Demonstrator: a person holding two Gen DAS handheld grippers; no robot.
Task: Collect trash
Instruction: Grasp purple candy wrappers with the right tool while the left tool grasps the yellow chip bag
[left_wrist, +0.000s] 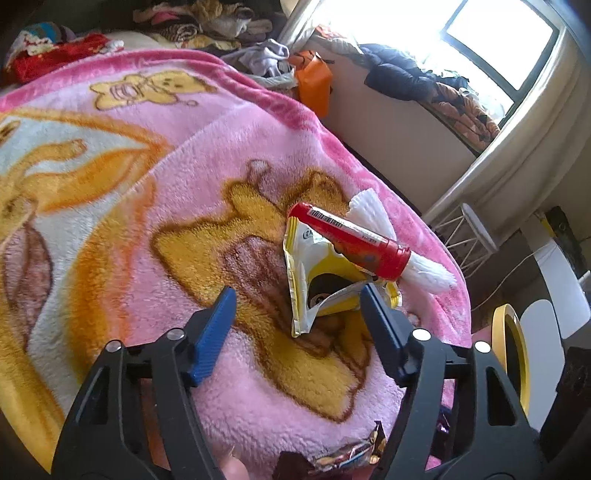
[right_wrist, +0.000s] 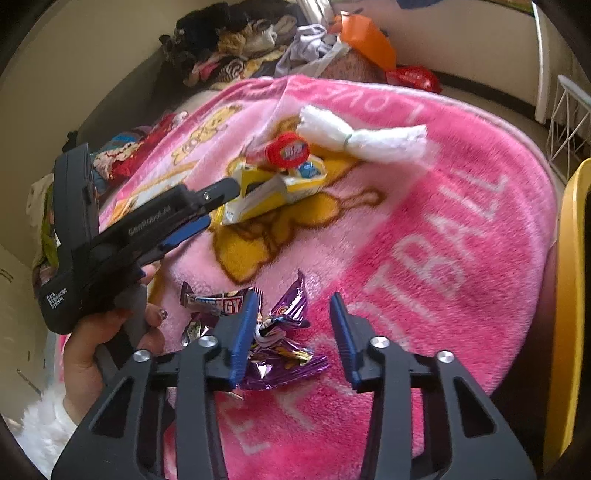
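Note:
Trash lies on a pink cartoon blanket (left_wrist: 155, 236). A yellow and white snack wrapper (left_wrist: 317, 273) lies under a red tube (left_wrist: 351, 240), with a white tissue twist (left_wrist: 424, 273) behind. My left gripper (left_wrist: 299, 299) is open, its right finger touching the wrapper's edge. In the right wrist view the left gripper (right_wrist: 218, 206) reaches the same wrapper (right_wrist: 273, 192), red tube (right_wrist: 288, 149) and tissue (right_wrist: 369, 138). My right gripper (right_wrist: 293, 314) is open over purple candy wrappers (right_wrist: 280, 339) and a brown energy bar wrapper (right_wrist: 218, 304).
A yellow-rimmed bin (left_wrist: 511, 354) stands right of the bed, also at the right edge in the right wrist view (right_wrist: 569, 295). Piled clothes (right_wrist: 240, 44) and an orange bag (right_wrist: 365, 37) lie beyond the blanket. A white wire stool (left_wrist: 469, 236) stands by the window wall.

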